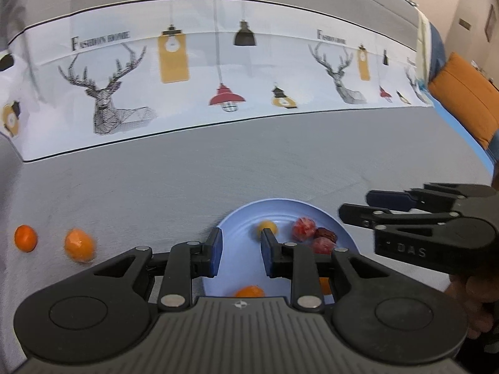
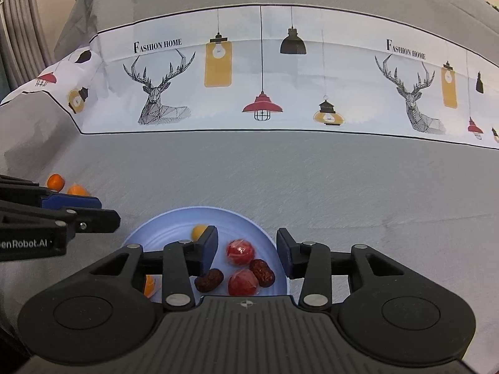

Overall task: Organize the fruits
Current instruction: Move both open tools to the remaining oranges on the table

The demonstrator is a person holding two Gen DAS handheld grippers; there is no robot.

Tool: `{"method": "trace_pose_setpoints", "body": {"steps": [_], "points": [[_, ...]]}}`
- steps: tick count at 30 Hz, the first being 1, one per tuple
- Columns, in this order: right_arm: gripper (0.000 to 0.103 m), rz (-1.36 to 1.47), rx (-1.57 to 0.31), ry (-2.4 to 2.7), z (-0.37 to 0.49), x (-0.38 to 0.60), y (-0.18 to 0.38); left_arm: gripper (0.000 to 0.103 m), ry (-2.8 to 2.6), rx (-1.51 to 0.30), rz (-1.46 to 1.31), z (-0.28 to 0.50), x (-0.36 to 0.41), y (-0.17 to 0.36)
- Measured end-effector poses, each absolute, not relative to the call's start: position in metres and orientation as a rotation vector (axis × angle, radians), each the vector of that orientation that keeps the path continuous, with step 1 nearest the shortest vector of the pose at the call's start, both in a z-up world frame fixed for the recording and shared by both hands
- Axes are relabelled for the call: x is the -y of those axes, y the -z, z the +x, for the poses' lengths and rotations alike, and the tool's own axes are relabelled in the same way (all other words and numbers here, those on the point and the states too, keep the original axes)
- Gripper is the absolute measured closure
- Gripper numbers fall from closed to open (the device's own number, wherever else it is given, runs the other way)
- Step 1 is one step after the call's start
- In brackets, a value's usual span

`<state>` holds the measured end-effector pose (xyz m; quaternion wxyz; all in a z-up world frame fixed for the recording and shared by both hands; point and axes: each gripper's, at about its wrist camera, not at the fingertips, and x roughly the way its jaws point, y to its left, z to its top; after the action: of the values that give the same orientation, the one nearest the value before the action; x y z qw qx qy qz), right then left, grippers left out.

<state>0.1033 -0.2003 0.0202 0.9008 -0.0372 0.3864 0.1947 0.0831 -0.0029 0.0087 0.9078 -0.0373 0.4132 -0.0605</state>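
A light blue plate [image 1: 280, 202] [image 2: 199, 210] lies on the grey cloth. In it are a small yellow fruit [image 1: 267, 226] [image 2: 198, 231], two red wrapped fruits [image 1: 304, 226] [image 2: 240, 251], two dark dates [image 2: 209, 280] and orange fruits [image 1: 249, 291] [image 2: 151, 285] near its front rim. Two more orange fruits [image 1: 26, 238] [image 2: 55, 181] rest on the cloth, left of the plate. My left gripper [image 1: 241, 243] [image 2: 104, 210] hovers open over the plate's left part with nothing between its pads. My right gripper [image 2: 248, 243] [image 1: 358, 205] stands open above the red fruits and touches none of them.
A white band of cloth [image 2: 262, 71] printed with deer and lamps runs across the back of the grey surface. An orange cushion [image 1: 461, 99] lies at the far right, and a curtain [image 2: 18, 15] hangs at the far left.
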Motion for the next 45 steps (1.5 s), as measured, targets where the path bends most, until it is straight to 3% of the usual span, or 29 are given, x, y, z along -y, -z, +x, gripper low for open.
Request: {"method": "trace_pose_setpoints", "body": {"steps": [10, 14, 16, 23, 27, 29, 31, 40, 44, 45], "points": [[0.062, -0.055, -0.734, -0.375, 0.102, 0.203, -0.027, 0.087, -0.035, -0.773, -0.114, 0.080, -0.025, -0.018], [0.086, -0.048, -0.684, -0.380, 0.100, 0.203, -0.033, 0.090, -0.098, -0.718, -0.108, 0.077, -0.039, -0.022], [0.088, -0.048, -0.647, -0.388, 0.098, 0.201, -0.036, 0.090, -0.132, -0.687, -0.089, 0.072, -0.046, -0.023], [0.088, -0.034, -0.632, -0.434, 0.100, 0.186, -0.039, 0.090, -0.239, -0.737, -0.301, 0.094, -0.108, -0.051], [0.088, -0.034, -0.640, -0.464, 0.098, 0.171, -0.039, 0.090, -0.301, -0.646, -0.339, 0.108, -0.137, -0.060], [0.088, -0.048, -0.647, -0.484, 0.097, 0.162, -0.037, 0.090, -0.361, -0.626, -0.265, 0.106, -0.141, -0.047], [0.088, -0.068, -0.646, -0.506, 0.094, 0.153, -0.037, 0.090, -0.395, -0.735, -0.265, 0.109, -0.148, -0.028], [0.088, -0.114, -0.681, -0.632, 0.098, 0.090, -0.025, 0.089, -0.487, -0.776, -0.550, 0.107, -0.209, -0.007], [0.087, -0.117, -0.701, -0.715, 0.102, 0.053, -0.019, 0.082, -0.528, -0.811, -0.611, 0.102, -0.227, 0.008], [0.083, -0.121, -0.709, -0.735, 0.103, 0.043, -0.017, 0.081, -0.532, -0.819, -0.612, 0.102, -0.229, 0.010]]}}
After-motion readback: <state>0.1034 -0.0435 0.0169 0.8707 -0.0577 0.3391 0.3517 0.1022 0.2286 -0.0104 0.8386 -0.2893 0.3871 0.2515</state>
